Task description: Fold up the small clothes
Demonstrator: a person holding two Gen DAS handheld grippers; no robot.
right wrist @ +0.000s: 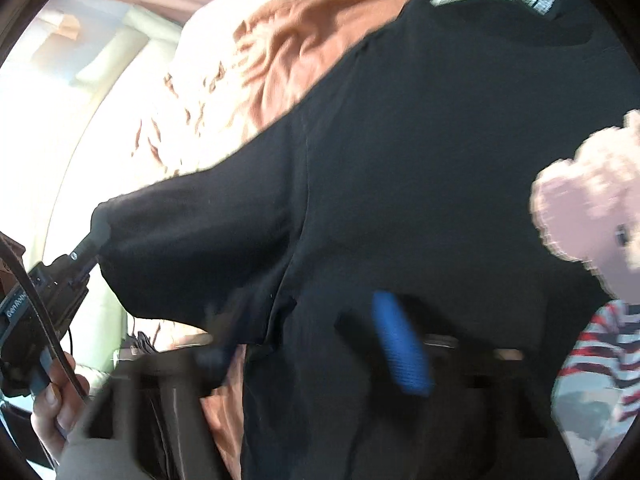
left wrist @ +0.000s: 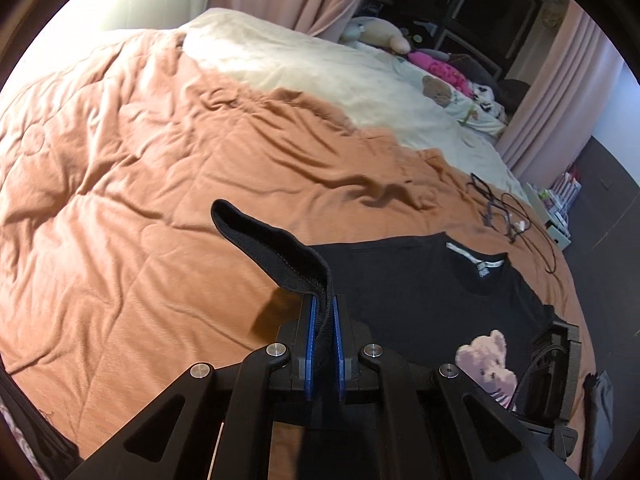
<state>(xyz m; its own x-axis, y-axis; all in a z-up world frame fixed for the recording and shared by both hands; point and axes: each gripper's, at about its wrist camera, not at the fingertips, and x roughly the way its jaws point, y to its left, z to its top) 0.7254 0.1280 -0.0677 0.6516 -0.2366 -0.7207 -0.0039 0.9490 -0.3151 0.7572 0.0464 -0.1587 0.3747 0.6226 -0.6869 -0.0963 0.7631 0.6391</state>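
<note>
On the bed: black T-shirt (left wrist: 420, 300) lies flat, front up, on the orange duvet (left wrist: 140, 200); neckline with label toward the far side, teddy-bear print (left wrist: 486, 364) on the chest.
Left hand-held gripper (left wrist: 323, 320): blue pads nearly closed, pinching the cuff of the sleeve (left wrist: 272, 248), which stands lifted off the duvet and curls away to the far left.
Right hand-held gripper (right wrist: 320, 340): frame is motion-blurred; one blue pad (right wrist: 400, 348) shows over the black cloth near the side seam under the sleeve; cannot tell how wide it is or whether it grips anything.
Step in hand: likely the sleeve fold inward across the body.
How to do it well: keep the pinch tight on the cuff, carry the sleeve low over the chest toward the print, keep the fold line at the shoulder seam, lay it flat before letting go; right side should pin or lift the side edge so the body does not drag.
Thing vs gripper: shirt body lies just right of and beyond the left fingers, sleeve in them; right one sits directly at the shirt's side.
Nearby: glasses and a cord (left wrist: 504, 208) on the duvet beyond the collar, apart from the shirt.
</note>
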